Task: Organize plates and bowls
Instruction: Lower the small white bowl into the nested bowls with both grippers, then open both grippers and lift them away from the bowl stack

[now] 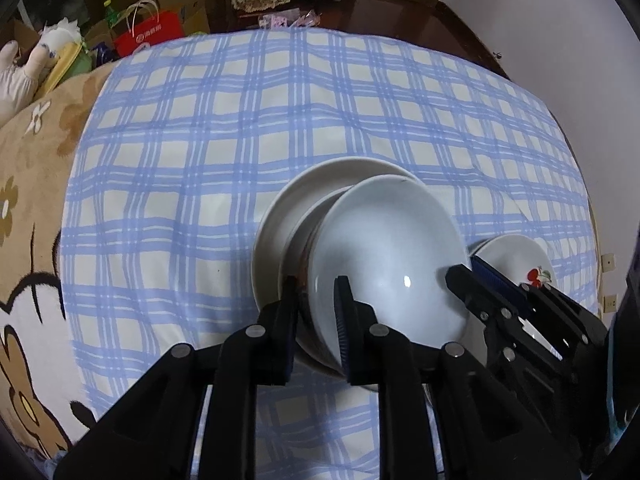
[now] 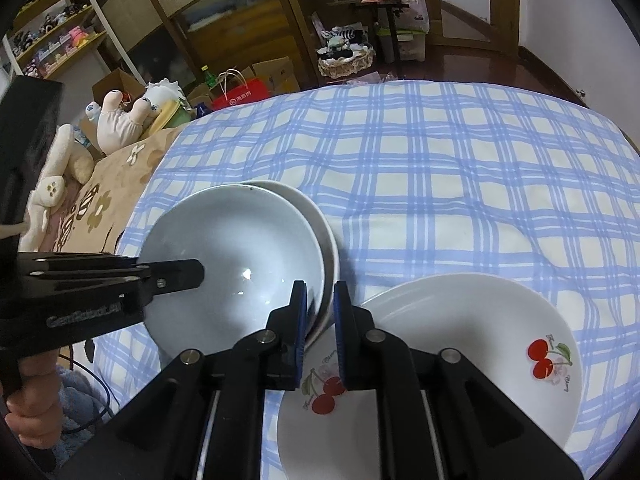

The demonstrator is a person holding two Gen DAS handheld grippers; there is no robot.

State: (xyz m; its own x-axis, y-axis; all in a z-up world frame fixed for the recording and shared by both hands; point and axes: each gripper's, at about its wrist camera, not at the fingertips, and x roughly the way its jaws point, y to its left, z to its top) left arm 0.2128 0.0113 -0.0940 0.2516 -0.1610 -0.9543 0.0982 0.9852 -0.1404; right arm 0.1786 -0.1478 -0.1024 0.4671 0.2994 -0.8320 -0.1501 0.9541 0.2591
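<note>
cloth: blue-white check | bowl: seemingly pale blue-white | plate: white, red cherries

Bed with blue checked cloth, white plate and cherry-print plates on the cloth

Left black plastic two-finger tool: angular linkage arms, silver round pivot screws, blue ribbed pads, grey "GenRobot.AI" lettering on housing. Right black plastic two-finger tool: same build. Bare hand on handle, black cable.
</note>
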